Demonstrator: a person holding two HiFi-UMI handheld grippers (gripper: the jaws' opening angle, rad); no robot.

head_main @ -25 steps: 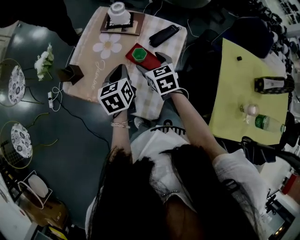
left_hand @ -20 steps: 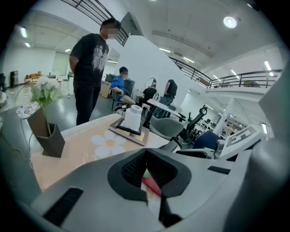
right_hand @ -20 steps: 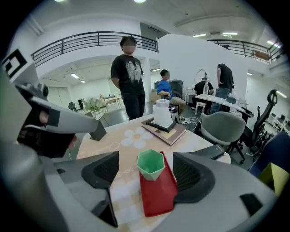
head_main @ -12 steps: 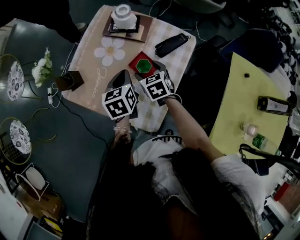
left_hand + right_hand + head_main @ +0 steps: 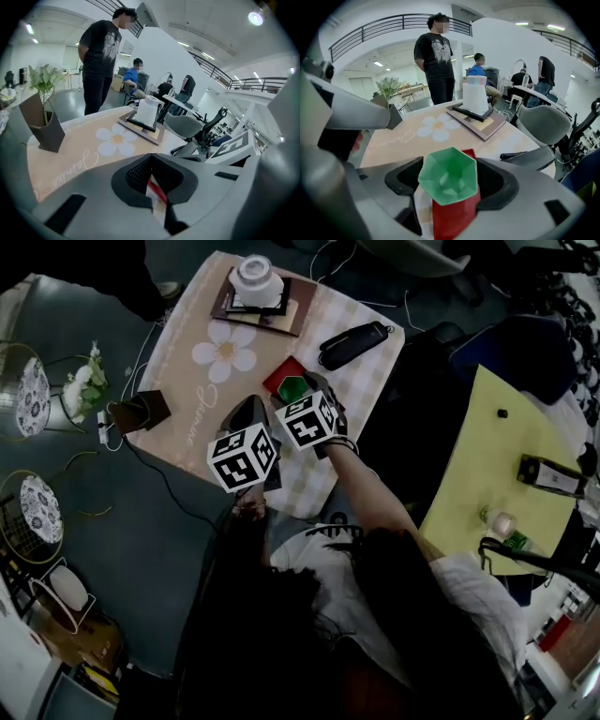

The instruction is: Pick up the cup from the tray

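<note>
I see the right tongs (image 5: 298, 396) set around the green six-sided cup (image 5: 448, 176). In the right gripper view their jaws stand apart, one on each side of the cup, and I cannot tell whether the pads touch its walls. The cup stands upright, mouth up, on the red tray (image 5: 454, 216). The tray lies on the cloth (image 5: 183, 381) that covers the surface (image 5: 384, 334), towards the wearer's side of it. My left tongs (image 5: 151, 164) sit just beside the right pair, on their left. Their jaws are almost together, with only a thin slit between them, and they grip nothing; through the slit I make out a sliver of red. Further across the surface a white pot (image 5: 255, 274) stands on a wooden board (image 5: 286, 317), and a printed daisy (image 5: 225, 354) lies between that board and the tongs. A black case (image 5: 354, 341) lies to the right of the board, and a dark holder (image 5: 44, 127) with a plant in it stands at the left edge. A person (image 5: 101, 51) in a dark shirt stands beyond the far end
</note>
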